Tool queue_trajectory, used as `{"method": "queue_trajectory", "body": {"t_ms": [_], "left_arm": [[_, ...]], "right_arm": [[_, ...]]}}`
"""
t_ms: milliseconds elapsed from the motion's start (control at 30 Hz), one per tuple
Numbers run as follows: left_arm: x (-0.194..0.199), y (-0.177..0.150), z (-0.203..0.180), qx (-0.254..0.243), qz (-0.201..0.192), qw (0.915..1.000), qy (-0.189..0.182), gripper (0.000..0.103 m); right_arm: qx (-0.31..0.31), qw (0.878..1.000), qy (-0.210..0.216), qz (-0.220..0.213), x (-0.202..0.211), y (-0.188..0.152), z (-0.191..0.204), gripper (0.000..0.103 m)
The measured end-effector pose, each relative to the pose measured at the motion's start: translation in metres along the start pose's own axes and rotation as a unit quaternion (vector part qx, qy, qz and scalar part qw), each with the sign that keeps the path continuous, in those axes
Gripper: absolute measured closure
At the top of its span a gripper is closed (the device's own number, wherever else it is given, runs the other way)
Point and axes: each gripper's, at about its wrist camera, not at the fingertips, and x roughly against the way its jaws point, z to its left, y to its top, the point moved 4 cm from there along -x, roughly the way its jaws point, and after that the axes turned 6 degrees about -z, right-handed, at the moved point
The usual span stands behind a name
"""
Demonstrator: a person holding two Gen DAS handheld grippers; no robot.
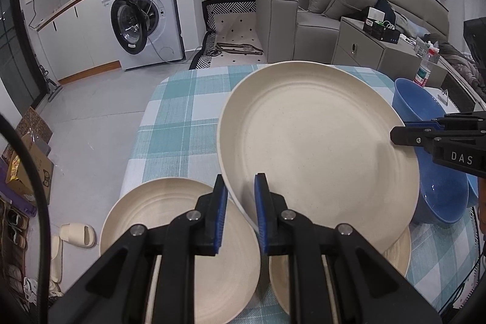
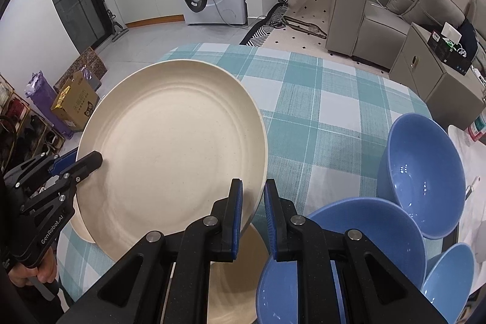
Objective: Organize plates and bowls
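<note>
Early days yet: cream plate point(image 1: 319, 148) lifted and tilted above the checked surface point(image 2: 319, 99), not yet stacked. Two more cream plates point(image 1: 179, 245) lying flat beneath, three blue bowls point(image 2: 425, 172) loose at right. Left hand-held gripper point(image 1: 240, 214) clamped tight on the near rim; right hand-held gripper point(image 2: 252, 217) pinching the right edge.
</note>
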Motion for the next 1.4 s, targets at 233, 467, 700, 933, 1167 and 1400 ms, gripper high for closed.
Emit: {"method": "queue_trajectory", "body": {"t_ms": [233,467,700,933,1167,1400], "left_arm": [[0.011,-0.007,-0.005,-0.005,-0.006,1.0,0.003,0.087],[0.024,-0.019,-0.012,-0.017,-0.011,0.9998,0.002,0.087],[0.032,-0.033,-0.016,-0.025,-0.011,0.9996,0.003,0.087],[0.04,-0.044,-0.014,-0.018,-0.016,0.9997,-0.002,0.087],[0.043,-0.056,-0.013,-0.011,-0.015,0.9998,-0.006,0.087],[0.043,-0.066,-0.011,-0.005,-0.012,0.9998,-0.012,0.087]], "right_arm": [[-0.002,1.0,0.006,-0.004,0.008,-0.015,0.002,0.088],[-0.004,1.0,0.011,-0.007,0.021,-0.031,0.003,0.088],[-0.003,1.0,0.014,-0.003,0.026,-0.046,0.006,0.088],[-0.001,1.0,0.02,-0.006,0.035,-0.061,0.01,0.088],[0.002,1.0,0.025,-0.007,0.042,-0.075,0.017,0.088],[0.001,1.0,0.03,-0.006,0.044,-0.088,0.022,0.088]]}}
